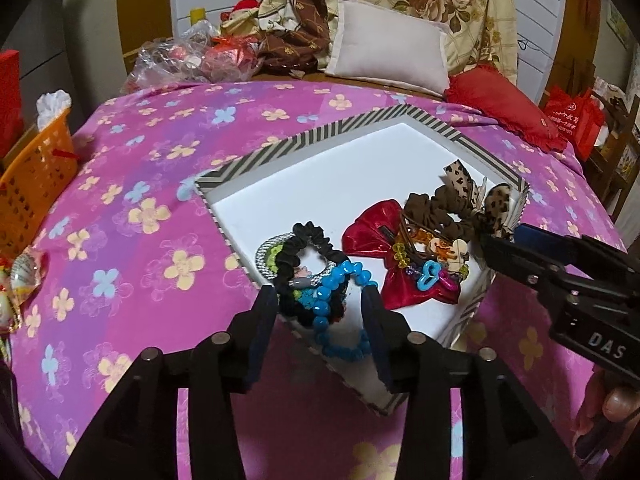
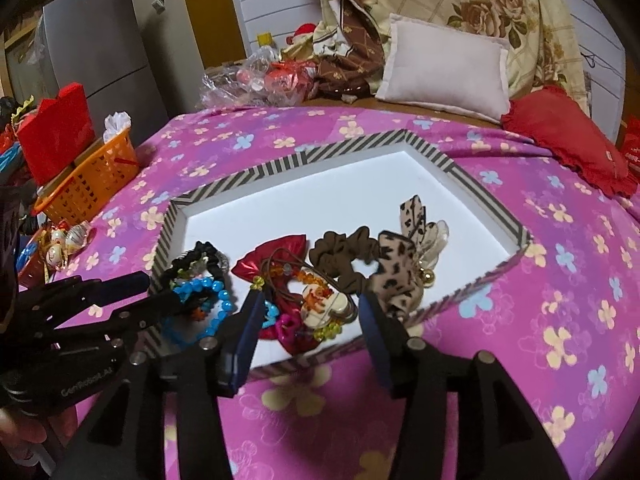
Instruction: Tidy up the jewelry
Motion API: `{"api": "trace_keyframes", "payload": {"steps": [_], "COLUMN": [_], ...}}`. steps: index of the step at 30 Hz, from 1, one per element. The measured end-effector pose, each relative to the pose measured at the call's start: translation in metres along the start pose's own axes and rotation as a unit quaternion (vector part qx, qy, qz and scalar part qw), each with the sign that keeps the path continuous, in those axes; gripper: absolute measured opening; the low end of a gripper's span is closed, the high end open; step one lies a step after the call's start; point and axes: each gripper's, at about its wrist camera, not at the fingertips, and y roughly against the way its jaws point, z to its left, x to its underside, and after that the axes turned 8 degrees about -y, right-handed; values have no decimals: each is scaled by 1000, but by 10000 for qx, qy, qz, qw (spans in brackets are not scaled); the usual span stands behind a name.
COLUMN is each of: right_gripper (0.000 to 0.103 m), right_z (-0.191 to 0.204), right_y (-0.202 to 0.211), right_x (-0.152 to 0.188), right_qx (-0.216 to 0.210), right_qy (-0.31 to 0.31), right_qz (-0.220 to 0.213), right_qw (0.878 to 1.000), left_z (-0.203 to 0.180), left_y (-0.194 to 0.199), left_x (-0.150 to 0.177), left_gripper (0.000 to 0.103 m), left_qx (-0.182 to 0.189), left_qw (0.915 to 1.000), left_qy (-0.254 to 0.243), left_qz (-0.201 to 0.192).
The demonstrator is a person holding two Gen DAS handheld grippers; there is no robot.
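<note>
A striped-rim box (image 1: pixel 256 152) (image 2: pixel 280 168) with a white floor lies on the pink flowered bedspread. In it are a black scrunchie (image 1: pixel 308 240) (image 2: pixel 200 254), a blue bead bracelet (image 1: pixel 324 308) (image 2: pixel 204 292), a red satin bow (image 1: pixel 368 228) (image 2: pixel 256 266) with beaded charms on it, a brown scrunchie (image 1: pixel 440 204) (image 2: pixel 344 252) and a leopard bow (image 1: pixel 496 204) (image 2: pixel 396 272). My left gripper (image 1: pixel 320 300) (image 2: pixel 156 292) is open over the box's near corner, its jaws either side of the blue bracelet. My right gripper (image 2: pixel 308 304) (image 1: pixel 504 244) is open over the box's near edge, empty.
An orange basket (image 1: pixel 36 184) (image 2: pixel 92 180) stands at the bed's left edge with wrapped sweets (image 1: pixel 24 280) beside it. Pillows (image 1: pixel 388 52), a red cushion (image 1: pixel 508 100) and plastic bags (image 1: pixel 180 60) lie at the far end. A fridge (image 2: pixel 100 40) stands left.
</note>
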Motion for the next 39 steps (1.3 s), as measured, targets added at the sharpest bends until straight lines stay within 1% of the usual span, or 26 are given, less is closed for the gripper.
{"api": "trace_keyframes", "payload": {"steps": [4, 12, 16, 20, 25, 32, 39], "right_gripper": [61, 67, 71, 73, 79, 82, 84], "right_z": [0, 3, 3, 3, 5, 11, 15], "right_y": [14, 30, 36, 47, 65, 84, 97], "right_x": [4, 12, 15, 18, 23, 33, 43], "right_qx": [-14, 47, 106, 149, 221, 281, 269], "right_qy": [-4, -16, -12, -20, -40, 10, 10], "right_qz": [-94, -141, -168, -249, -404, -533, -569], "right_qw": [10000, 9999, 9998, 9996, 9989, 9982, 9980], "left_z": [2, 2, -1, -4, -9, -21, -27], "left_y": [12, 34, 42, 52, 66, 86, 105], "left_x": [4, 8, 11, 15, 19, 26, 33], "left_gripper": [39, 39, 39, 39, 39, 39, 39], "left_qx": [-69, -213, -244, -284, -292, -599, -718], "left_qw": [9999, 9992, 9990, 9986, 9981, 9960, 9944], "left_qy": [71, 157, 156, 200, 290, 164, 94], "left_qz": [-72, -286, -329, -394, -468, -636, -764]}}
